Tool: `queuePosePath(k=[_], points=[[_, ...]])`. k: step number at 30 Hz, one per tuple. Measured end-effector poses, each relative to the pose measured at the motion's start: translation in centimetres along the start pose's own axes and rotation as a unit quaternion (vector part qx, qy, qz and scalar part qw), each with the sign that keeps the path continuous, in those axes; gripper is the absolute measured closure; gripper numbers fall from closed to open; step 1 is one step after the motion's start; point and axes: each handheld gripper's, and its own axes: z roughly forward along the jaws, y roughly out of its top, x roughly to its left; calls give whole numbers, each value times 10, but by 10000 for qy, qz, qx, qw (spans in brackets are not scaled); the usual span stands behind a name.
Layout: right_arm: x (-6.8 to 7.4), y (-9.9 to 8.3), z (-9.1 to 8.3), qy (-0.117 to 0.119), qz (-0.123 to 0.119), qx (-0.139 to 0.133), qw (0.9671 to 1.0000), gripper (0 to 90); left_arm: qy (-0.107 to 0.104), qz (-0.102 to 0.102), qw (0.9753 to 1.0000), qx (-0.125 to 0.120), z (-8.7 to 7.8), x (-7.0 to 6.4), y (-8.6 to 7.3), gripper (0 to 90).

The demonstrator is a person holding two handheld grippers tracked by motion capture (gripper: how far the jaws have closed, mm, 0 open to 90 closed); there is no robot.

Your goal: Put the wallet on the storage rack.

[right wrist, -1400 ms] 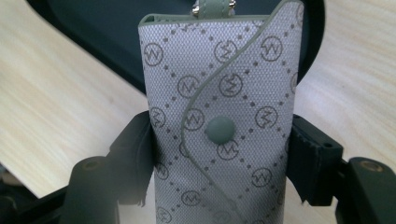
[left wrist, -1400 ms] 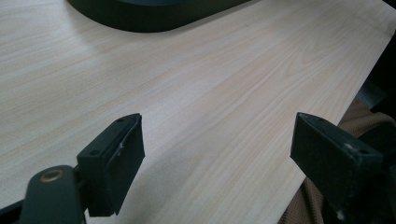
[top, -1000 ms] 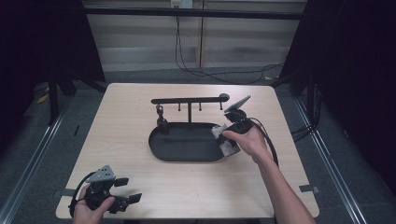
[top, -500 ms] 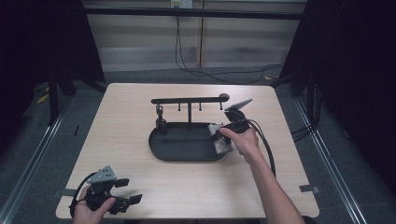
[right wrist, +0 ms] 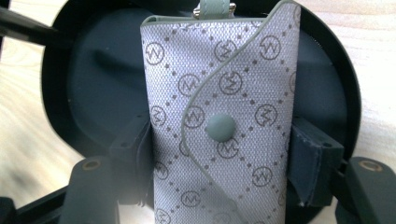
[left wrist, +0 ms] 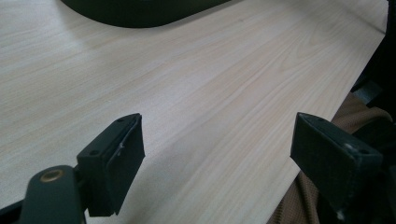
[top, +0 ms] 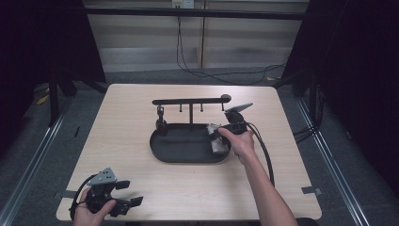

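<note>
I read one mark — a circled "M"-like zigzag monogram, repeated in a dotted diamond grid across the grey key pouch [right wrist: 224, 121], centre of the right gripper view — nothing else legible.

From my high view the table [top: 188, 197] is evenly and softly lit from above, while the surroundings on both sides fall into near black and the picture is a little soft and grainy. In my left gripper view the wood is bright with a pale sheen toward the top, and the near jaws are slightly blurred. My right gripper view shows the patterned pouch [right wrist: 224, 116] sharp at centre, with washed-out glare at the left edge and blurred lower corners.
</note>
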Motion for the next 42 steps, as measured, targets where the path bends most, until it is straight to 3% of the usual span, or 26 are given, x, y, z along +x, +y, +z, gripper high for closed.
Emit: queuePosePath(k=[6,17,24,29,33,38,42], points=[[-2,0,11,-138,-45,86,9999,325,-1,-17,10000,-4,-1,0,0,174],[-1,0,16,-132,-137,87,9998,288,-8,3,10000,40,0,1,0,174],[1,0,5,65,-145,24,9999,274,-38,-14,10000,31,0,2,0,174],[0,-2,-3,-12,-244,-74,9997,261,-22,-11,10000,22,0,2,0,174],[1,-4,-17,-117,-359,-348,9987,238,19,-34,10000,0,-1,2,0,179],[2,-11,-26,-265,-508,-508,9971,236,104,-264,9996,-95,-2,6,-1,188],[4,-16,-30,-330,-662,-572,9956,239,131,-267,9995,-125,-3,7,-1,188]])
